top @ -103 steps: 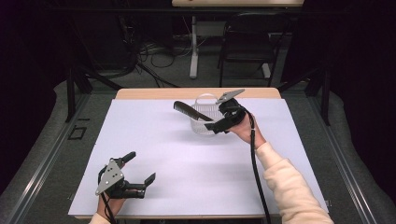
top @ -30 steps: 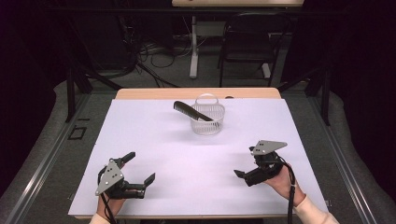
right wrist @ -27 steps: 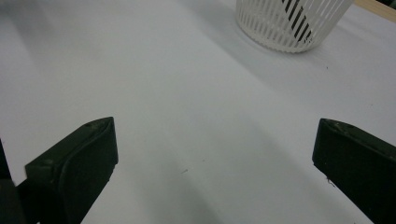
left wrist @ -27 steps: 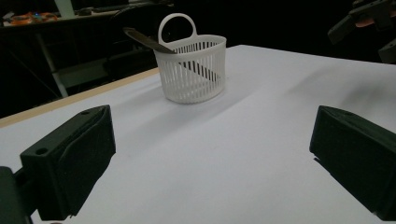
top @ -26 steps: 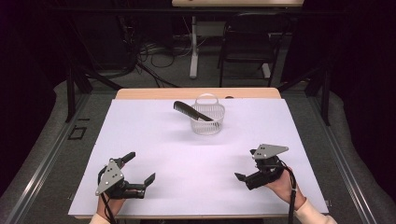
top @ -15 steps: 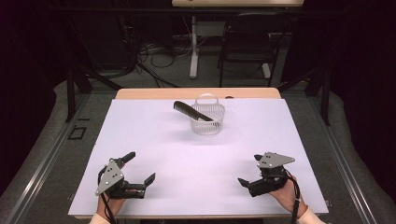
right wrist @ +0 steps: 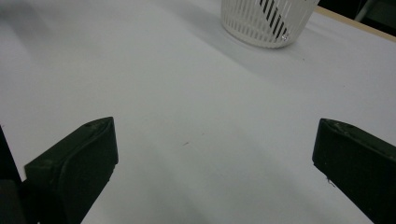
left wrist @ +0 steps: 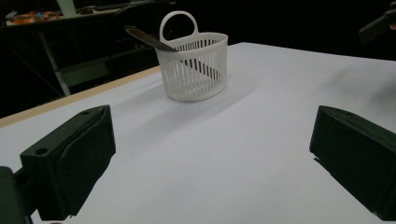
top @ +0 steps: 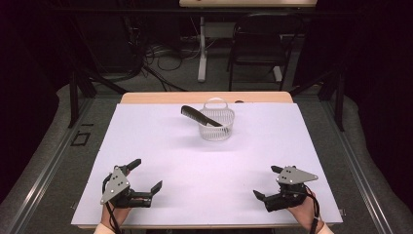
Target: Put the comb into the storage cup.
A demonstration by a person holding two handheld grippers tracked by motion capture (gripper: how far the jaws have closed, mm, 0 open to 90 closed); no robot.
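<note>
A white slatted basket point(top: 216, 124) with a loop handle stands at the far middle of the white table point(top: 160, 146). A black comb point(top: 199, 115) leans in it, its free end sticking out up and to the left. The basket point(left wrist: 194, 65) and comb point(left wrist: 142, 37) also appear ahead in the left gripper view, and the basket point(right wrist: 268, 21) at the top of the right gripper view. My left gripper point(top: 146, 175) rests open near the front left edge with nothing between its jaws. Near the front right edge my right gripper point(top: 268, 183) is open and holds nothing.
A wooden strip point(top: 204, 97) runs along the table's far edge. Behind it stand a black chair point(top: 258, 48) and a white table leg point(top: 201, 48) among floor cables. Dark metal rails point(top: 44, 165) flank the table on both sides.
My right gripper has let go of the comb at the basket and drawn back to the front right edge, sinking a little lower over the last second. The left gripper stayed put.
</note>
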